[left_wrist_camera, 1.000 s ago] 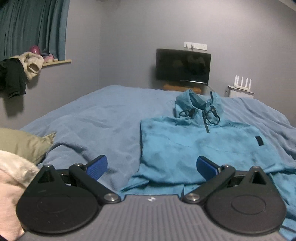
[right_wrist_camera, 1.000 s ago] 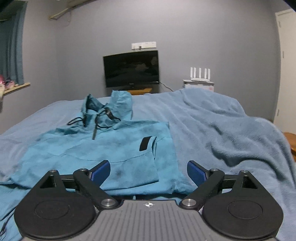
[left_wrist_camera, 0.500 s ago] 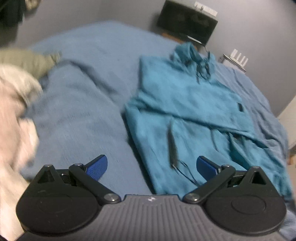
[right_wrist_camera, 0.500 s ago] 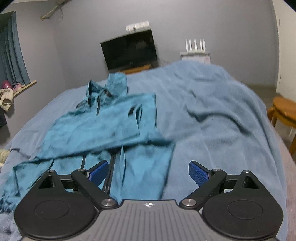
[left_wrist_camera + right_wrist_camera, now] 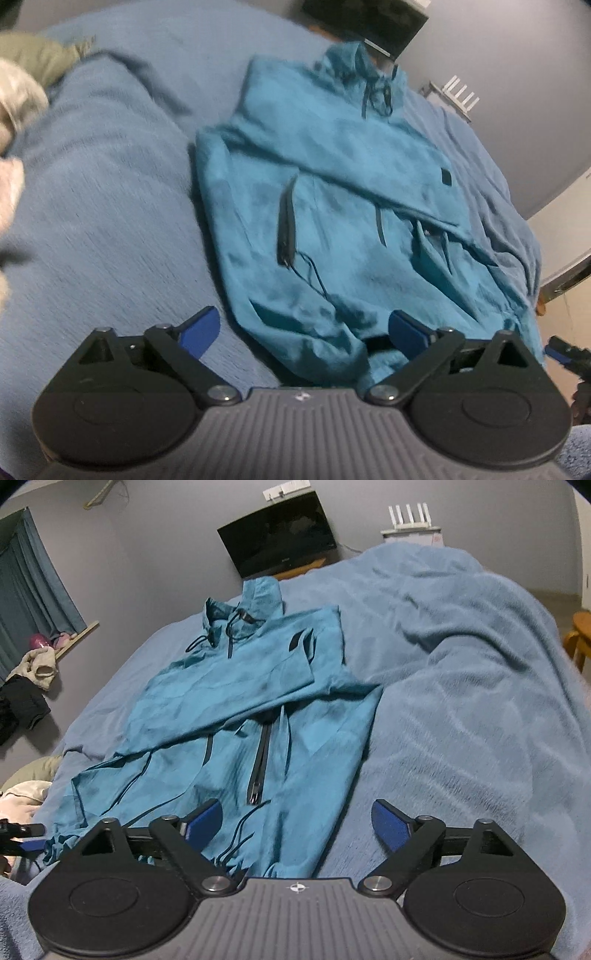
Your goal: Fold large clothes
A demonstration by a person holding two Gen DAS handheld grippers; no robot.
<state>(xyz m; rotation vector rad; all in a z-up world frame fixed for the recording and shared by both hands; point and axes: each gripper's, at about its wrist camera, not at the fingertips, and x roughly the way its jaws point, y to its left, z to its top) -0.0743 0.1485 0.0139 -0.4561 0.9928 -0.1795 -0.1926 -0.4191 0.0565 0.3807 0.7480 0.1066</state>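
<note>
- While I look along both grippers, I see a bed [image 5: 461, 701] covered by a rumpled blue blanket [image 5: 110, 184], with grey walls behind it.
- At the far end a dark television [image 5: 277, 539] stands against the wall, with a white router [image 5: 410, 517] on a unit to its right.
- To the left in the right wrist view hang blue curtains [image 5: 33, 583] above a sill, and clothes [image 5: 37, 664] are draped below it; a wooden stool [image 5: 580, 635] shows at the right edge.
- An olive pillow [image 5: 40, 55] and something pale and fluffy [image 5: 14, 99] lie at the bed's left side.
- On the blanket lies the teal jacket [image 5: 229, 701], spread flat; its long axis runs away from me, hood toward the television, drawstring hem nearest my grippers.
- One sleeve is folded across the chest, and a dark zipper [image 5: 260, 760] runs down the lower front.
- I have the left gripper [image 5: 303, 330] above the hem's left corner; its jaws have just been closing slightly yet stand spread wide, with cloth below the gap and the blue pads [image 5: 201, 328] pressing on nothing.
- I have the right gripper [image 5: 291, 821] above the hem's right corner; its jaws have also just been closing a little, remain wide apart and hold nothing.
- Each gripper's blue tip shows at the edge of the other's view.
</note>
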